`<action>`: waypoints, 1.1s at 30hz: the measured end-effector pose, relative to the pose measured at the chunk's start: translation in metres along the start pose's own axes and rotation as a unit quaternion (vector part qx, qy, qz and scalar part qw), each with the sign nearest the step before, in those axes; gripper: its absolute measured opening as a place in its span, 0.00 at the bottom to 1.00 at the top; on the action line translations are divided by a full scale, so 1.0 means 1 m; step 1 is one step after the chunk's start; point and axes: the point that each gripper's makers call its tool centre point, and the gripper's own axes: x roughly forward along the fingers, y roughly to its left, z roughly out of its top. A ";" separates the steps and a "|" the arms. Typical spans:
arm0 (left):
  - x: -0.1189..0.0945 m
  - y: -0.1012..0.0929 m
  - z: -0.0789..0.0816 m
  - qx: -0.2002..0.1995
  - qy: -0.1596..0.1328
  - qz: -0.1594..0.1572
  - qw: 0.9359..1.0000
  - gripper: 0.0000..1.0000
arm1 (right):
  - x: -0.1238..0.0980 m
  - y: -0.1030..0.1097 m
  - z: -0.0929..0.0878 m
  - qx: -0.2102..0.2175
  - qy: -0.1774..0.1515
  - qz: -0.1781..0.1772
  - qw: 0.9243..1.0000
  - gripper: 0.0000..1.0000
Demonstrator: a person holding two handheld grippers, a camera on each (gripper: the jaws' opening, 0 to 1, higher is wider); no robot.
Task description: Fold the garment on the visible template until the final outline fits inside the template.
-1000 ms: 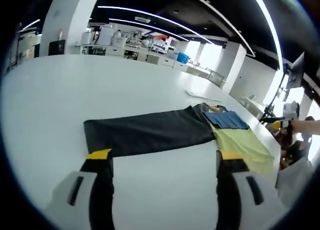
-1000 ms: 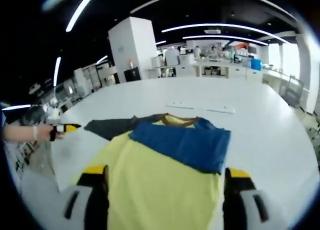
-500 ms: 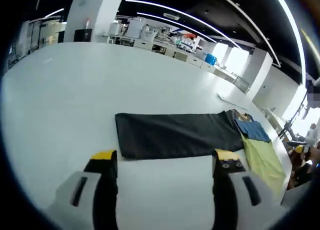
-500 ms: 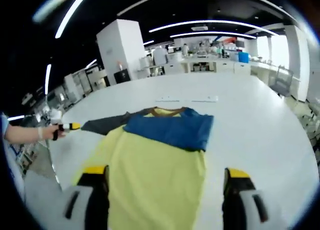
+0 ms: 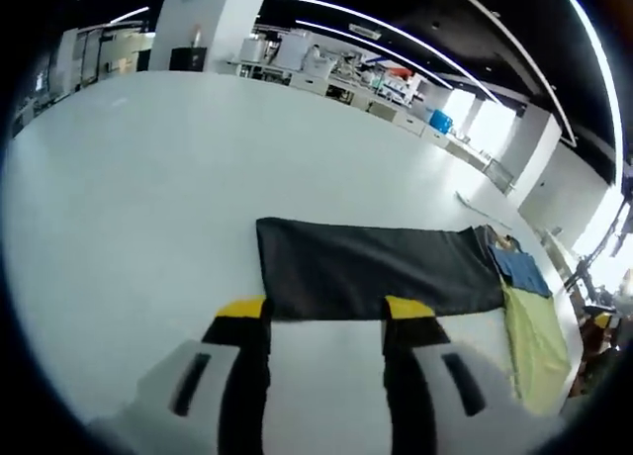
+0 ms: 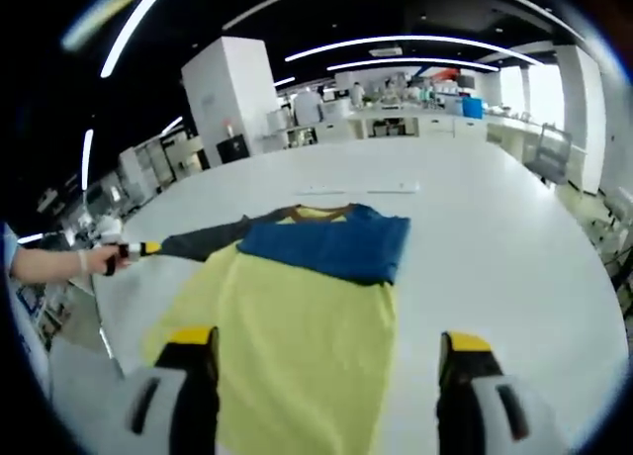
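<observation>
Seemingly left gripper (image 5: 326, 312) (open) touches sleeve (image 5: 381, 272).

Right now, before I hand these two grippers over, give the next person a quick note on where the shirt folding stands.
Left gripper: jaws partly closing at the near edge of the long dark grey sleeve; whether they pinch cloth, I cannot tell.
Right gripper: open, empty, jaws straddling the yellow shirt body near its hem.
The garment lies flat on the white table. The blue sleeve is already folded across the chest; the dark grey sleeve lies stretched out sideways.
Left to do: fold the grey sleeve in, then fold the body up. I cannot make out a template outline.
</observation>
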 end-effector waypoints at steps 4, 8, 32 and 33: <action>0.000 0.009 0.000 -0.043 -0.009 0.014 0.999 0.24 | 0.000 0.002 -0.002 0.001 0.003 0.001 1.000 0.91; 0.001 0.011 -0.002 -0.065 -0.013 0.019 0.998 0.15 | -0.001 0.002 -0.002 0.002 0.000 0.001 1.000 0.91; -0.017 -0.059 0.035 -0.023 -0.061 -0.055 0.996 0.00 | -0.012 -0.010 -0.007 0.044 -0.031 0.007 0.999 0.88; -0.016 -0.064 0.037 -0.020 -0.059 -0.057 0.996 0.00 | -0.012 -0.012 -0.008 0.046 -0.033 0.008 0.998 0.88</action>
